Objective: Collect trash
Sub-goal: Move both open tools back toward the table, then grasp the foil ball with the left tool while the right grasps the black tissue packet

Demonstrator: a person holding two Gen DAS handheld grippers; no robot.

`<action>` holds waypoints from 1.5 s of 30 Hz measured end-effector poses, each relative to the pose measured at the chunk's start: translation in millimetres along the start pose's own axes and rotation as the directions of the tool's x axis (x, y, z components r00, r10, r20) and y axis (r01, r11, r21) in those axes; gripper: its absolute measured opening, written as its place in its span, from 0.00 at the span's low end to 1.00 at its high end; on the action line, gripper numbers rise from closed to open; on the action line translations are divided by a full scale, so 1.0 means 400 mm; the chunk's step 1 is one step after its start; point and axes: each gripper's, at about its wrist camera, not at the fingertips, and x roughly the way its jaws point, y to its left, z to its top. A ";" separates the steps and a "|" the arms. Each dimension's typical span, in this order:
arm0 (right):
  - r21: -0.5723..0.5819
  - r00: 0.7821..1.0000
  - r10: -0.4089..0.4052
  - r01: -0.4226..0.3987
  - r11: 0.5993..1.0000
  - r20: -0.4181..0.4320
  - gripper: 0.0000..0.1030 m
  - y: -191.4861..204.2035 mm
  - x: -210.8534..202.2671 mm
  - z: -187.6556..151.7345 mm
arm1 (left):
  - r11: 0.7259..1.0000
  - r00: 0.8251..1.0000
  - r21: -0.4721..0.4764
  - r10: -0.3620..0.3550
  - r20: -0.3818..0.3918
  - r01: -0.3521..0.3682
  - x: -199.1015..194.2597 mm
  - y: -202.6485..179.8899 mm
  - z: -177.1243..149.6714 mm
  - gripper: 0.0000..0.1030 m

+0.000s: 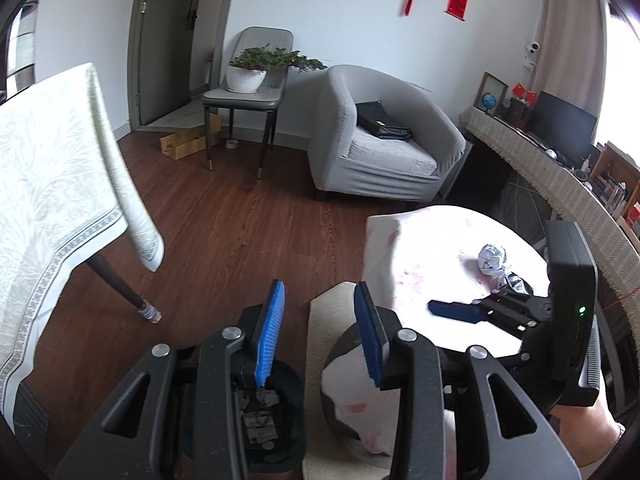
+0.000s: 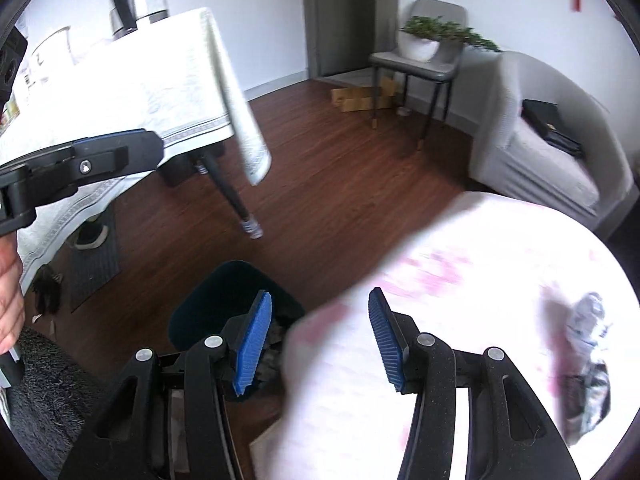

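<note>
**Blue pads apart, foil trash on the round table**

Blue ribbed pads of the left gripper (image 1: pixel 320 320) stood apart in the left wrist view, with nothing between them. Below them sat a dark trash bin (image 1: pixel 280 412) on the wooden floor (image 1: pixel 224 232), holding scraps of paper. To the right, a round table (image 1: pixel 440 248) under a white cloth with pink marks carried a crumpled foil ball (image 1: pixel 493 260) near its far right side. The right gripper (image 1: pixel 452 309) reached in over that table from the right, its blue-tipped finger lying just short of the foil; from this angle its jaws could not be judged. A grey armchair (image 1: pixel 384 136) stood behind the table, well apart from it.

From the right wrist view, the right gripper (image 2: pixel 320 336) had its jaws spread and empty, hovering over the near-left edge of the round table (image 2: pixel 460 248). The crumpled foil (image 2: pixel 588 360), blurred, lay at the right edge of the cloth, clear of the pads. The trash bin (image 2: pixel 224 300) showed just behind the left pad, on the floor beside the table. At the left edge, the left gripper (image 2: pixel 120 152) crossed in front of a second, cloth-covered table (image 2: pixel 160 92), and part of a hand (image 2: pixel 10 292) showed below it.
</note>
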 end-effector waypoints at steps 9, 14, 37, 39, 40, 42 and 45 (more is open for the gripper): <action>0.052 0.992 -0.109 0.106 0.993 0.065 0.69 -0.157 -0.093 -0.052 | 0.998 0.999 0.051 -0.046 -0.003 0.047 0.053 -0.104 0.008 0.47; 0.108 0.982 -0.167 0.157 0.982 0.091 0.74 -0.250 -0.156 -0.097 | 0.993 0.996 0.080 -0.087 0.003 0.087 0.087 -0.169 0.014 0.56; 0.106 0.988 -0.156 0.155 0.982 -0.004 0.88 -0.437 -0.151 -0.247 | 0.968 0.965 -0.002 -0.249 -0.083 0.250 0.311 -0.402 0.007 0.76; 0.118 0.989 -0.146 0.146 0.982 -0.006 0.88 -0.448 -0.149 -0.253 | 0.964 0.960 -0.021 -0.265 -0.091 0.264 0.327 -0.416 0.007 0.76; 0.130 0.991 -0.135 0.135 0.982 -0.005 0.88 -0.456 -0.149 -0.256 | 0.961 0.956 -0.029 -0.276 -0.095 0.275 0.335 -0.424 0.007 0.76; 0.152 0.993 -0.118 0.118 0.981 -0.010 0.88 -0.468 -0.147 -0.259 | 0.957 0.952 -0.036 -0.290 -0.099 0.288 0.345 -0.433 0.005 0.76; 0.178 0.996 -0.088 0.087 0.980 -0.003 0.88 -0.485 -0.146 -0.261 | 0.956 0.948 -0.030 -0.295 -0.118 0.293 0.366 -0.455 0.006 0.76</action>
